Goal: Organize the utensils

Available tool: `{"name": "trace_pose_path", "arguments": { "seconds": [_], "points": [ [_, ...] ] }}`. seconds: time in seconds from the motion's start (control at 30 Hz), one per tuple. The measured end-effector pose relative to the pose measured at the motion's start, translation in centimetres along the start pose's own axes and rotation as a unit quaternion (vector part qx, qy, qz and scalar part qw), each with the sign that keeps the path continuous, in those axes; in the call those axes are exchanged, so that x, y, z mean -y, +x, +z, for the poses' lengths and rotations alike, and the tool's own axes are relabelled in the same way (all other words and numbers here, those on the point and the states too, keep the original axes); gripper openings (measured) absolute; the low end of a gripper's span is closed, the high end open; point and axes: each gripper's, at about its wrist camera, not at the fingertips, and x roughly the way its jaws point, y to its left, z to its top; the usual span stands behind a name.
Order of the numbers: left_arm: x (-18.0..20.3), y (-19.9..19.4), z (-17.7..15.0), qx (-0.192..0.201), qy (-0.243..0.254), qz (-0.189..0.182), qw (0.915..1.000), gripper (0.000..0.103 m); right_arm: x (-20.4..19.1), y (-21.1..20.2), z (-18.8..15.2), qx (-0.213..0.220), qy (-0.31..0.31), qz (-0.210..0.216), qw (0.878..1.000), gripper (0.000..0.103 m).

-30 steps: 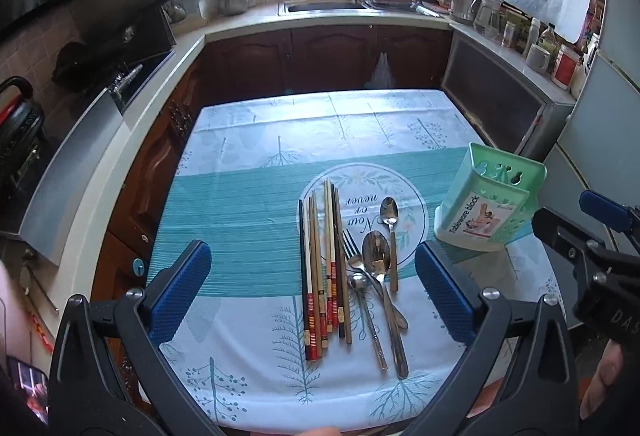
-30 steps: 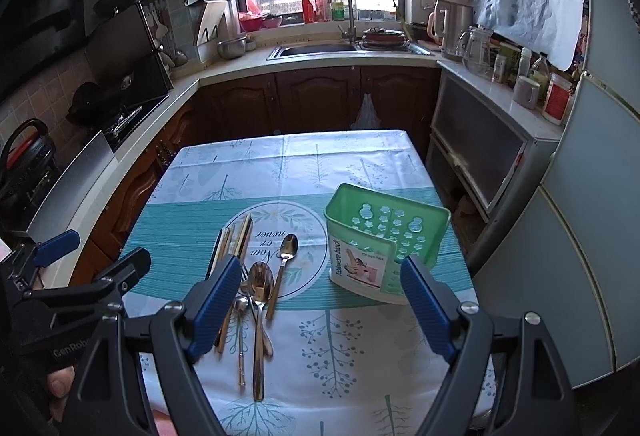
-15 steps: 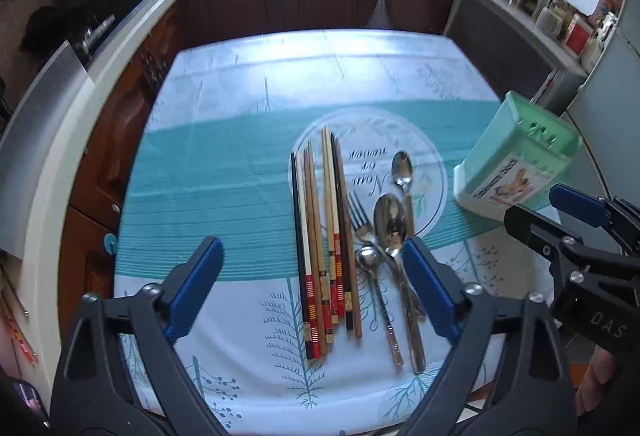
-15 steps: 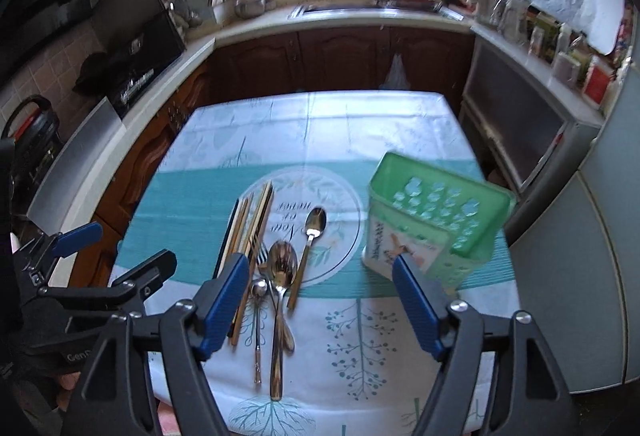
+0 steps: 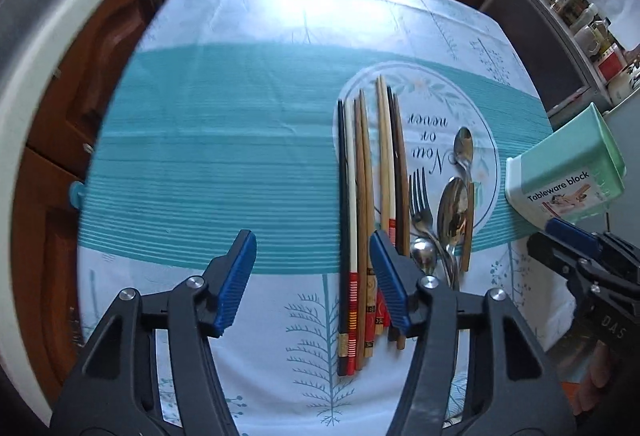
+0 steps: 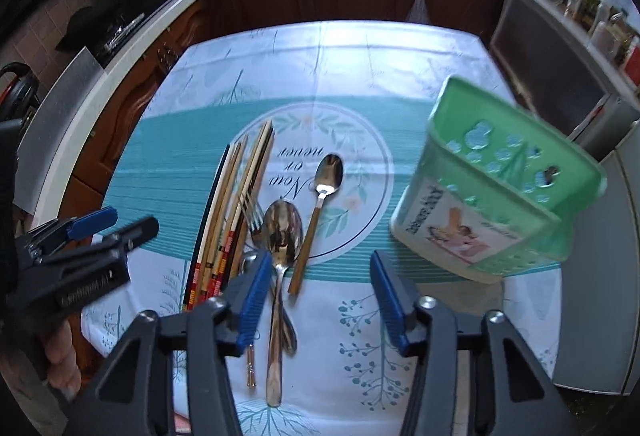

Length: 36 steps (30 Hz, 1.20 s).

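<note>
My left tongs [image 5: 312,276] and right tongs [image 6: 318,296] have both just been closing, yet their ribbed blue pads [image 5: 236,280] are parted, with nothing pinched. The green plastic cutlery holder [image 5: 568,172] stands near the table's right edge; its white label reads "Tableware block" above a small picture, and its back wall is pierced with round holes. The tablecloth [image 5: 208,156] is smooth, teal-banded with tree prints, and its central white circle carries the script "Now or never", upside down to me. The chopsticks [image 5: 372,204] lie side by side along the circle's left part, straight slim sticks in black, cream and wood tones, with red, striped handle ends toward the table's near edge. Just right of them, overlapping one another, are a steel fork [image 5: 418,196], a large polished spoon [image 6: 282,232], and a smaller spoon with a brown handle [image 6: 320,204]. My other tool's black body shows "DAS".
</note>
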Motion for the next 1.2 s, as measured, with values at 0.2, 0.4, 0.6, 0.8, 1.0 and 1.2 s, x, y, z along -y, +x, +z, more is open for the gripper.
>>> {"name": "trace_pose_path", "arguments": {
  "seconds": [0.2, 0.4, 0.6, 0.8, 1.0, 1.2],
  "points": [
    [-0.3, 1.6, -0.5, -0.026, -0.002, -0.034, 0.9991, 0.057, -0.6, 2.4, 0.5, -0.036, -0.007, 0.023, 0.999, 0.040],
    [0.9, 1.8, -0.8, -0.011, 0.030, -0.014, 0.9994, 0.057, -0.9, 5.2, 1.0, -0.059, -0.011, 0.048, 0.997, 0.040],
    [-0.2, 2.6, -0.1, -0.014, 0.034, -0.009, 0.9993, 0.051, -1.0, 7.2, 1.9, -0.037, -0.057, 0.060, 0.996, 0.040],
    [-0.3, 3.1, -0.3, -0.018, 0.032, -0.021, 0.9991, 0.051, -0.9, 8.8, 2.7, -0.026, -0.096, 0.089, 0.991, 0.040],
    [0.0, 2.8, -0.1, -0.011, 0.037, -0.030, 0.9988, 0.051, -0.9, 9.5, 3.2, -0.016, -0.131, 0.117, 0.984, 0.040],
    [1.7, 2.7, 0.7, 0.012, 0.077, -0.068, 0.9947, 0.049, -1.9, 11.1, 3.3, -0.033, -0.167, 0.137, 0.976, 0.037]
  ]
}}
